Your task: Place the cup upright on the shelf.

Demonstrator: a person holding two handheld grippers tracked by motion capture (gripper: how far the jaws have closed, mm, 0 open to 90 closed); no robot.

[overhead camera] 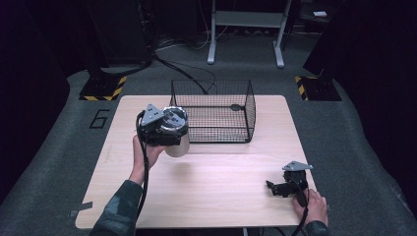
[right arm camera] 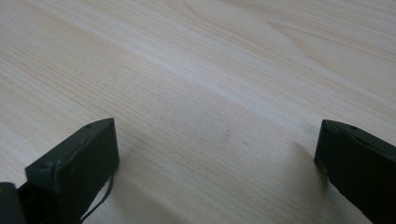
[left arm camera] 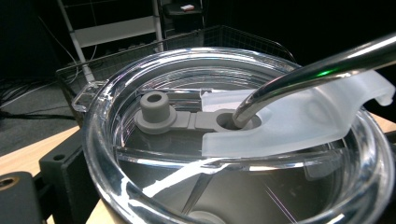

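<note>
Left hand-held gripper point(overhead camera: 169, 129) holds tumbler point(overhead camera: 177, 143) upright, lifted.

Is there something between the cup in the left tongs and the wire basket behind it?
Nothing visible stands between them. The left tongs hold the cup above the table, just left of the wire basket. Only the basket's near wall must be passed; its top is open, and a small dark thing lies inside.

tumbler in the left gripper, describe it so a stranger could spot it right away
On the wooden table, look just left of the black wire basket. The left gripper holds up a pale tumbler there. Its clear lid and metal straw set it apart.
</note>
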